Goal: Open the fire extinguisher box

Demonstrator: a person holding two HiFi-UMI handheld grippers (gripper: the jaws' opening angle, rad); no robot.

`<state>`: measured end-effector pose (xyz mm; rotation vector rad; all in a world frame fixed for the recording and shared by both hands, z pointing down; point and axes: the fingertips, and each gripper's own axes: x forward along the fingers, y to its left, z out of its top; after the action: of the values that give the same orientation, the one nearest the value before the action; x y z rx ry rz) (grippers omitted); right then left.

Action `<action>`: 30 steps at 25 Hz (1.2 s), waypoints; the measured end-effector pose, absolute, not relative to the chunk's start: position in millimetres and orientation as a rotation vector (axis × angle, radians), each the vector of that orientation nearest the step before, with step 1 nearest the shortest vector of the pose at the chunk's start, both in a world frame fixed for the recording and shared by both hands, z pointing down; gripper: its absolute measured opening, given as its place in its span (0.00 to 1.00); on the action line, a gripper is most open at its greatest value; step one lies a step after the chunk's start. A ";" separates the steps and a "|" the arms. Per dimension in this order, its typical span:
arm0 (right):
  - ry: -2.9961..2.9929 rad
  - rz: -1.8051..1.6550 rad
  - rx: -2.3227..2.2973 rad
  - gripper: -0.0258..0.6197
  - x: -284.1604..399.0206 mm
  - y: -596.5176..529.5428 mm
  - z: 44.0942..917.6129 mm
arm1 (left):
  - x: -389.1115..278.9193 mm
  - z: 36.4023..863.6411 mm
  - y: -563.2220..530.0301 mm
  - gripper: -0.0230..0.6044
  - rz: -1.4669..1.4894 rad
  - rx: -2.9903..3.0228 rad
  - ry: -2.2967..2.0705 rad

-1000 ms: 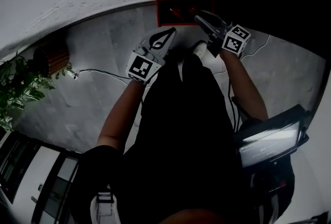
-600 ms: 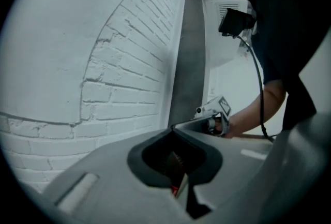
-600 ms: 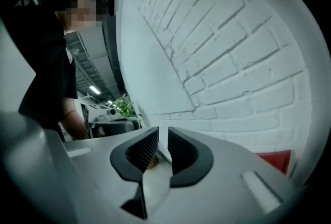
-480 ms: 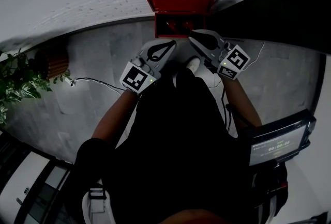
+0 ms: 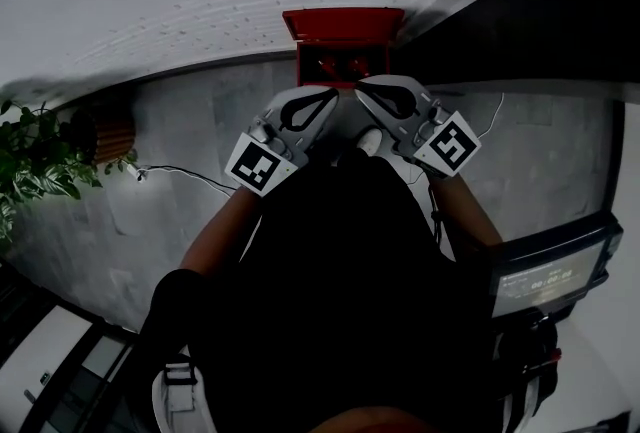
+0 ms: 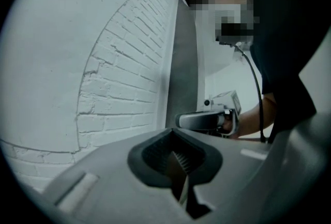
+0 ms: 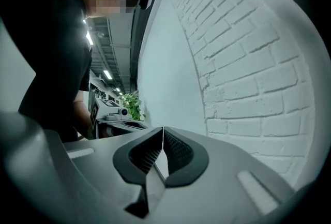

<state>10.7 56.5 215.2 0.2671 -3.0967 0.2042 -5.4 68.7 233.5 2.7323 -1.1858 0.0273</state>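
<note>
The fire extinguisher box (image 5: 343, 23) is a red metal rectangle at the foot of a white-painted brick wall (image 7: 248, 62) with rough, raised courses. Its lid is up and its dark inside shows. The floor (image 5: 180, 121) is mottled grey concrete, and a thin cable (image 5: 190, 137) trails across it toward a leafy plant (image 5: 35, 161).

Only the head view shows the box, just past the tips of my two grippers. Both gripper views point level at the wall and show brick, and each shows the other gripper off to the side.

My left gripper (image 6: 178, 158) has smooth grey shells and ribbed dark pads, and its pads meet with nothing between them. My right gripper (image 7: 161, 148) has just been closing. Its pads are pressed together and empty.
</note>
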 end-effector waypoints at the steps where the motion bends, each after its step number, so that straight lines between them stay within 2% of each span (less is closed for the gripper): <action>1: -3.099 0.179 0.265 0.06 9.4 59.5 211.6 | -5.2 230.6 68.4 0.04 0.025 2.737 -1.188; 30: -3.090 0.159 0.326 0.05 7.6 68.4 221.5 | -7.3 227.3 72.1 0.04 0.008 2.739 -1.204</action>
<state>7.6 68.4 221.5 0.3258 -3.0900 0.1594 -7.3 72.1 227.3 2.7389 -1.2042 0.0082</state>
